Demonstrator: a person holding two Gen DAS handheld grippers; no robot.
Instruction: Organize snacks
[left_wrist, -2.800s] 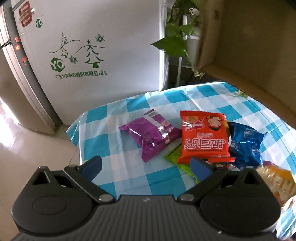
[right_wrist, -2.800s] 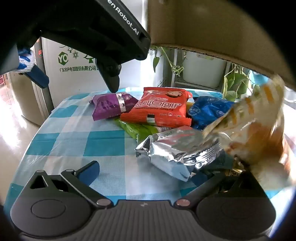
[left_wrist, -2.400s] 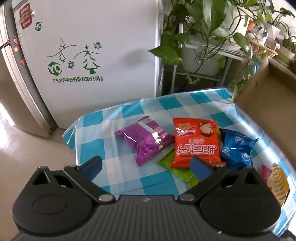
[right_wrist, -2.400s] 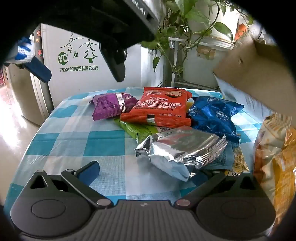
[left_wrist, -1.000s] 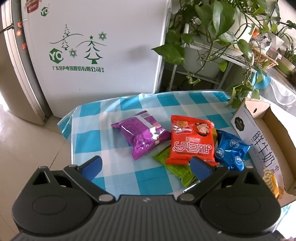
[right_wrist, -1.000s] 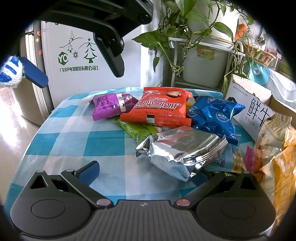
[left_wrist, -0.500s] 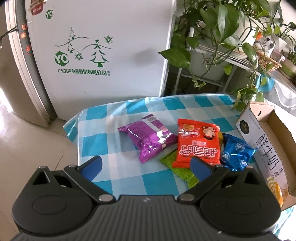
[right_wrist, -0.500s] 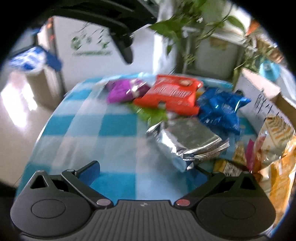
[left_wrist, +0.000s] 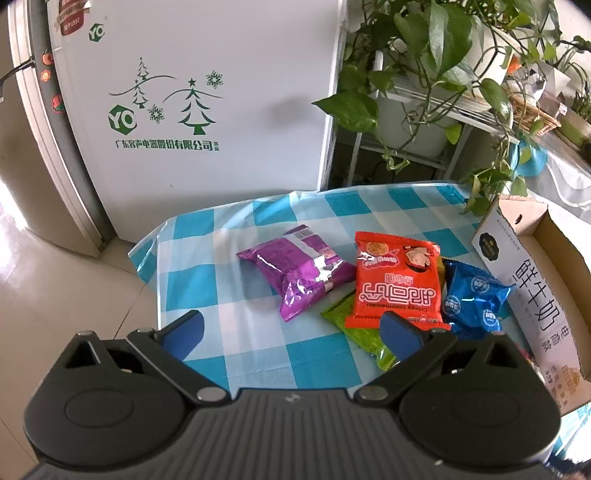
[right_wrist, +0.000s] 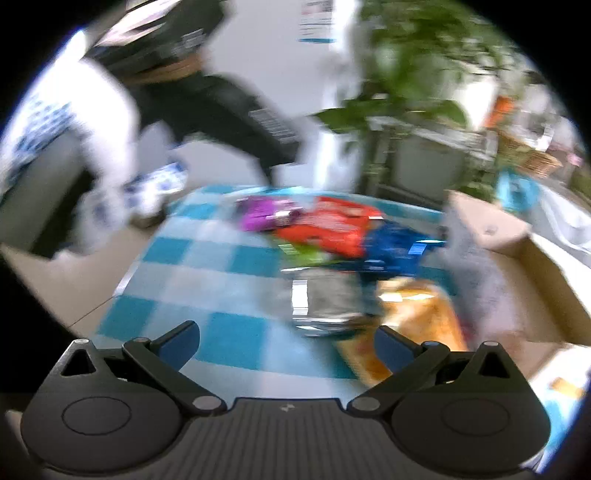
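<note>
Snack bags lie on a blue checked tablecloth (left_wrist: 207, 273): a purple bag (left_wrist: 295, 269), a red bag (left_wrist: 399, 284) on a green bag (left_wrist: 354, 328), and a blue bag (left_wrist: 472, 302). A cardboard box (left_wrist: 535, 280) stands at the right. My left gripper (left_wrist: 291, 328) is open and empty, high above the table's near edge. The right wrist view is blurred; it shows the purple bag (right_wrist: 266, 214), red bag (right_wrist: 328, 225), blue bag (right_wrist: 399, 243), a silver bag (right_wrist: 325, 299) and an orange bag (right_wrist: 417, 317). My right gripper (right_wrist: 284, 343) is open and empty above the cloth.
A white fridge (left_wrist: 207, 92) stands behind the table. Potted plants on a metal rack (left_wrist: 424, 74) are at the back right. The floor (left_wrist: 55, 295) lies left of the table. The box (right_wrist: 517, 258) and the left arm (right_wrist: 110, 110) show in the right wrist view.
The box came down and now rests at the table's right. My right gripper has swung upward and back quickly, blurring its view. My left gripper drifted slightly.
</note>
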